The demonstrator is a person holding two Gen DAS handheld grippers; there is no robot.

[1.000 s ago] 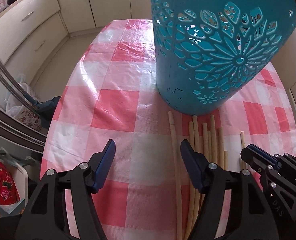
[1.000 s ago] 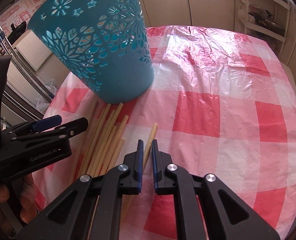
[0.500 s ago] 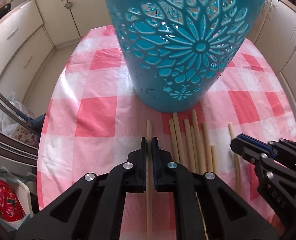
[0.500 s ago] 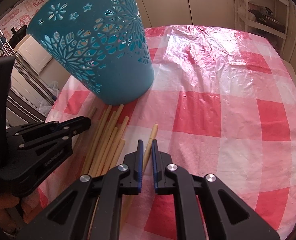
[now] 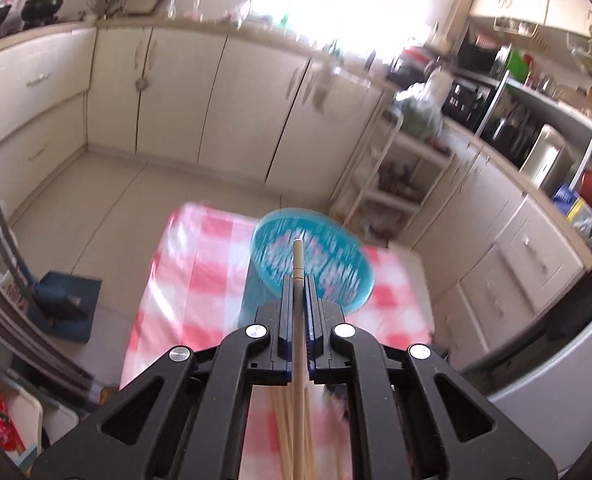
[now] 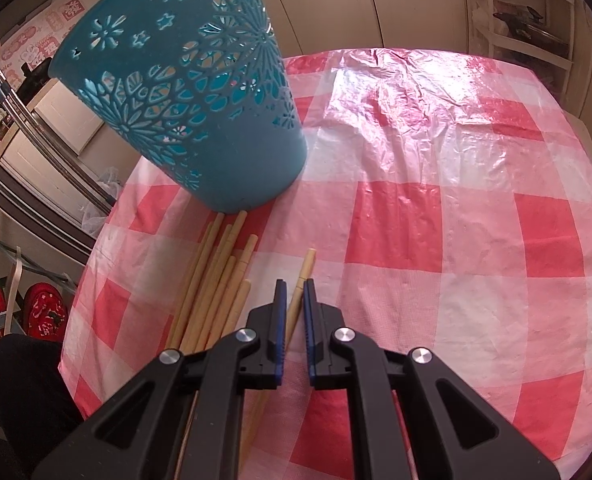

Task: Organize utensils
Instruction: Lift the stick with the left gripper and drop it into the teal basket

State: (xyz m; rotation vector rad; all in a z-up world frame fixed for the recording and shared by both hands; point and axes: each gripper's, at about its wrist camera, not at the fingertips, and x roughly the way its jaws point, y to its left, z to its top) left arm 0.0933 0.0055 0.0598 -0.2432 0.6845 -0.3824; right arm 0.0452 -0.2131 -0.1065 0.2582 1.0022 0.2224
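Observation:
My left gripper [image 5: 298,280] is shut on one pale wooden chopstick [image 5: 297,264], held high above the table; its tip points at the open mouth of the teal cut-out holder [image 5: 314,262], which is blurred. In the right wrist view the holder [image 6: 200,104] stands at the table's left. Several chopsticks [image 6: 216,280] lie in a bundle in front of it. One chopstick [image 6: 302,280] lies apart, under my right gripper [image 6: 292,286], whose jaws are nearly closed with a narrow gap and hold nothing.
The table wears a red-and-white checked plastic cloth [image 6: 436,200]. Cream kitchen cabinets [image 5: 216,100] line the far walls, with a white shelf rack [image 5: 396,176] past the table. A dark sleeve [image 6: 24,392] shows at the lower left.
My left gripper closed on a chopstick lying on the table, then lifted it high above the holder. The right gripper has stayed in place, nearly closed over the single chopstick.

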